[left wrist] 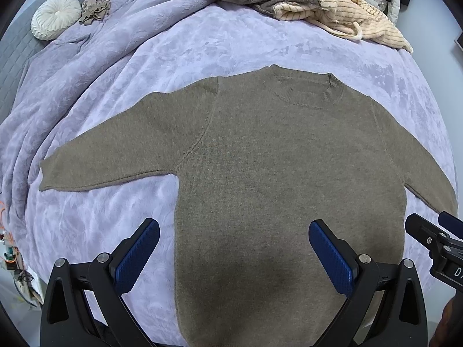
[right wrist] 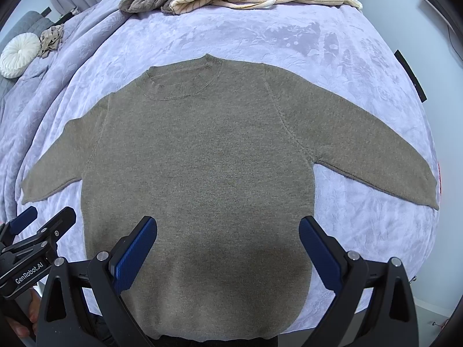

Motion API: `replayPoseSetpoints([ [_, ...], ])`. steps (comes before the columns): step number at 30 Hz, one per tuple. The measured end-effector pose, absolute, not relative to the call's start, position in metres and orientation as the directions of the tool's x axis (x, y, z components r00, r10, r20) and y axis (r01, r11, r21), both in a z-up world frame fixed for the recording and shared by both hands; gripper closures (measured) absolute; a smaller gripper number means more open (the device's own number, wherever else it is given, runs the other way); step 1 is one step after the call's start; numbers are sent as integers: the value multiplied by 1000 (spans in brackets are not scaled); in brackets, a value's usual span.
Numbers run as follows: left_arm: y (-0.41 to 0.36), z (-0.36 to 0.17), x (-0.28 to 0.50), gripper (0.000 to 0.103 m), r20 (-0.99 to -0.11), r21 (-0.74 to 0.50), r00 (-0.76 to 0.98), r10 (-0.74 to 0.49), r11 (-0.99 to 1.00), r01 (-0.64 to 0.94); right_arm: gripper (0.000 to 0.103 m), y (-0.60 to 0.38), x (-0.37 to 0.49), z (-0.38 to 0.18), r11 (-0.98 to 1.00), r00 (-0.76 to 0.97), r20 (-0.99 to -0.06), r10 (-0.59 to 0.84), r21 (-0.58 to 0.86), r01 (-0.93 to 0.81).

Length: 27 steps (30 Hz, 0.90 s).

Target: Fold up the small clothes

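Lavender bedspread (left wrist: 260,43) carries the brown sweater (left wrist: 275,159) flat, sleeves spread for folding; left gripper (left wrist: 234,257) and right gripper (right wrist: 228,254) hover wide, empty, over its hem.

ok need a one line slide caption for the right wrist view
Open right gripper poised above a taupe knit sweater spread flat, sleeves out, on a lilac bedspread.

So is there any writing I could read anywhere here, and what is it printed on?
"GenRobot.AI": white letters on the black body of the left gripper, seen at the lower left of the right wrist view.
"D", perhaps followed by "A": start of a white marking on the right gripper, cut off at the edge of the left wrist view; the rest cannot be read.
The brown sweater, lavender blanket and piled clothes show no writing.
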State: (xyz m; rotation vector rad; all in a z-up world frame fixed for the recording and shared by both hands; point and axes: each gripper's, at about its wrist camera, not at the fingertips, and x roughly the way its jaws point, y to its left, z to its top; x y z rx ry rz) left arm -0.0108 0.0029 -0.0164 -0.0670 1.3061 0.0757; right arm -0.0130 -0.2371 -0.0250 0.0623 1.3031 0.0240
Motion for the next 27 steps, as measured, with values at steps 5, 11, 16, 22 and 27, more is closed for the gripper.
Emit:
replayPoseSetpoints([
  [5, 4, -18, -10, 0, -968, -6, 252, 19, 995, -97, 4, -236, -12, -28, 998, 257, -965, 51, 57, 14],
  [11, 4, -19, -8, 0, -969, -8, 247, 17, 995, -100, 4, -233, -9, -28, 999, 250, -967, 50, 53, 8],
  [16, 6, -21, -7, 0, -969, -17, 247, 8, 995, -100, 4, -229, -9, -30, 999, 244, -969, 48, 51, 5],
  [22, 10, -30, -4, 0, -971, -40, 238, -15, 994, -100, 4, -222, -6, -35, 999, 232, -972, 42, 43, 1],
  [27, 24, -48, -4, 0, -976, -88, 210, -63, 990, -114, 4, -207, -9, -46, 999, 214, -976, 38, 35, -15],
])
